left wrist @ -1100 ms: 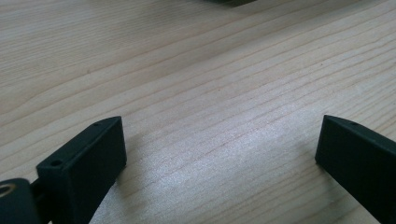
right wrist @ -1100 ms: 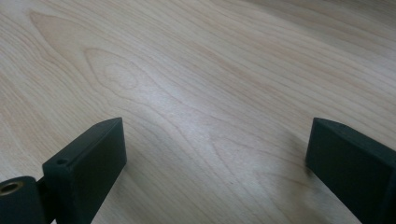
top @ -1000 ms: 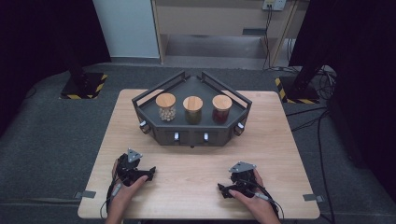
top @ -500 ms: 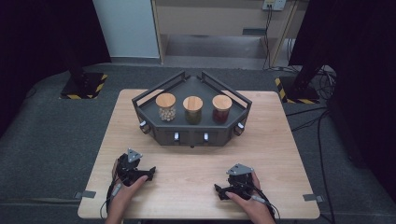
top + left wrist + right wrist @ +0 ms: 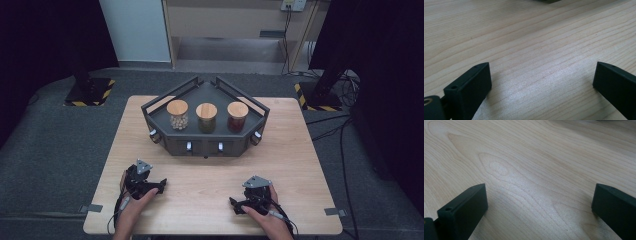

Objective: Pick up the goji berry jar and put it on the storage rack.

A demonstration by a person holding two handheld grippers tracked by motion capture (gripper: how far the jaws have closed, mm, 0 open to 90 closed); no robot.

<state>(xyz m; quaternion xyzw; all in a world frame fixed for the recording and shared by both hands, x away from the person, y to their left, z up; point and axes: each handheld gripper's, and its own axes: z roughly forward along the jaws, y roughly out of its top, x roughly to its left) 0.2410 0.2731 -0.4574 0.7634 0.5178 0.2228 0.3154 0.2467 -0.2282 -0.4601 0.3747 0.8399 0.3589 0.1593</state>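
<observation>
Pale wood table carries, at its near left, the left gripper resting unmoved with jaws spread wide over bare grain, and at the near right the right gripper, which has drifted slightly nearer the edge while its jaws have just been opening to full width with nothing between them. That reads as readiness rather than work begun: the three cork-lidded jars stand untouched in the dark angular rack at the far middle, their contents and the rack's small front knobs too small to identify.

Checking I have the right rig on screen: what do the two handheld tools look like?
Both are black. The left tool and right tool each carry a grey three-cornered plate on top and trail a dark cable. Their own views show two blocky matte black jaws with small holes. The forearms appear bare, no sleeves in view.
</observation>
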